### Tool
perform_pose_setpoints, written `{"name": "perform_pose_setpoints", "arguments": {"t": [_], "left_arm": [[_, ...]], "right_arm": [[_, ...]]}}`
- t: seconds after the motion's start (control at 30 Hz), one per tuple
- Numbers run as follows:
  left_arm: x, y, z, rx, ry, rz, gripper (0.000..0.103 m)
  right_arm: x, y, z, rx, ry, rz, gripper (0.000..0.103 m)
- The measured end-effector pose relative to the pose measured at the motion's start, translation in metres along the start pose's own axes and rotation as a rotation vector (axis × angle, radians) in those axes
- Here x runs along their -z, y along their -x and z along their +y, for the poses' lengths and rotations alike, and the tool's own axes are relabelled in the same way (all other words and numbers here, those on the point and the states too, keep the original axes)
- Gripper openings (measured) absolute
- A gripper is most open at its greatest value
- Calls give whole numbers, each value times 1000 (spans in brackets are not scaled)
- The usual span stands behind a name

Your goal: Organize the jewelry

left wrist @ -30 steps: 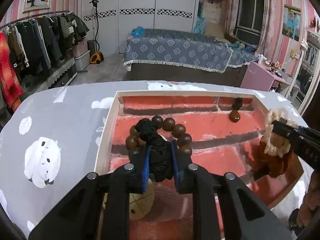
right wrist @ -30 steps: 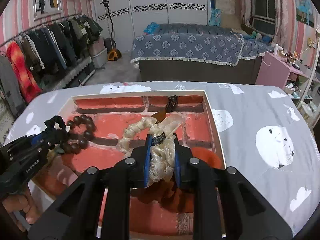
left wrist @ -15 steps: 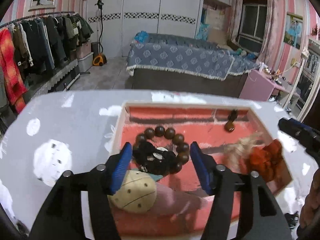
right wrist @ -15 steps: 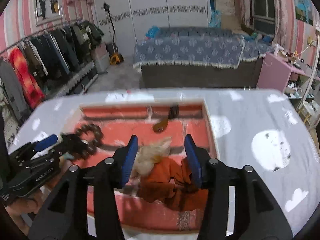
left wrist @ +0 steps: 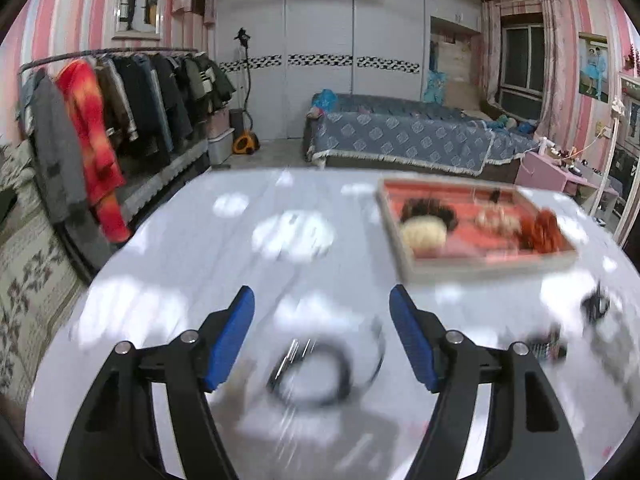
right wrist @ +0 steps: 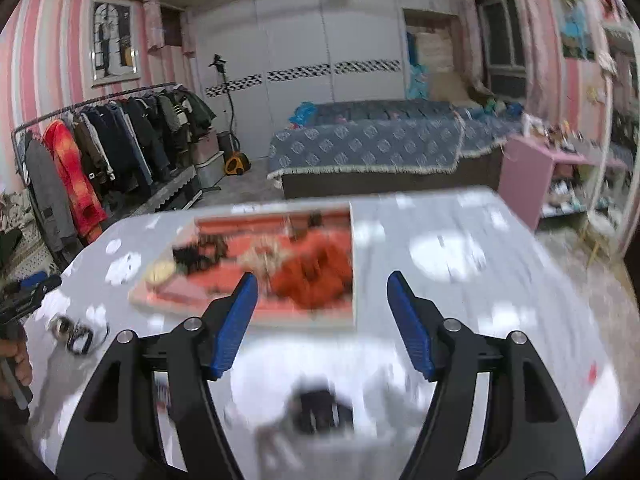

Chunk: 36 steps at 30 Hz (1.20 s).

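Left gripper (left wrist: 322, 336) and right gripper (right wrist: 322, 322): jaws just opened wide, nothing between them. Below, blurred grey tablecloth (left wrist: 192, 248); tray (left wrist: 404, 240) beyond.

The left tongs (left wrist: 322, 328) tilt downward over the bench (left wrist: 200, 248), blue pads (left wrist: 234, 336) spread wide with nothing gripped between them; the jaws have just been opening. The right tongs (right wrist: 322, 318) tilt down likewise, jaws also just opened wide and empty. In the right wrist view, a hand (right wrist: 16, 364) grips the left tongs' handle at the frame's left edge.
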State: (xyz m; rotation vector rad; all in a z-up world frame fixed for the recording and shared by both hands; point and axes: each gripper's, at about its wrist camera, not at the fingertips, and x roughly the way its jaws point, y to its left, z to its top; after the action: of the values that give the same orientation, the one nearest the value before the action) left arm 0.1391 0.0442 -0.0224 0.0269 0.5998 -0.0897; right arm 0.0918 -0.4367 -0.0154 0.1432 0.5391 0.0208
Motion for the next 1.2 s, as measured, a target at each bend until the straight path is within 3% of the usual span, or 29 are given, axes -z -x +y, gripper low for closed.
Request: {"name": "perform_pose_setpoints", "arguments": {"t": [0.2,0.3,0.77,1.07,1.2], "left_arm": [[62,24,4,32,65,58,72],[66,24,5,45,87,91,72],[62,18,-17,73,65,134,72],[37,-1,-93,162,4,150,73],[31,-8,-102,157,-6,145,73]], "right_arm": [[77,25,-5,21,-20,95,72],[97,21,-3,17,-38,148,73],[98,15,7,27,-4,159,73],[83,-5,23,27,25,161,76],[74,-14,27,34,31,160,76]]}}
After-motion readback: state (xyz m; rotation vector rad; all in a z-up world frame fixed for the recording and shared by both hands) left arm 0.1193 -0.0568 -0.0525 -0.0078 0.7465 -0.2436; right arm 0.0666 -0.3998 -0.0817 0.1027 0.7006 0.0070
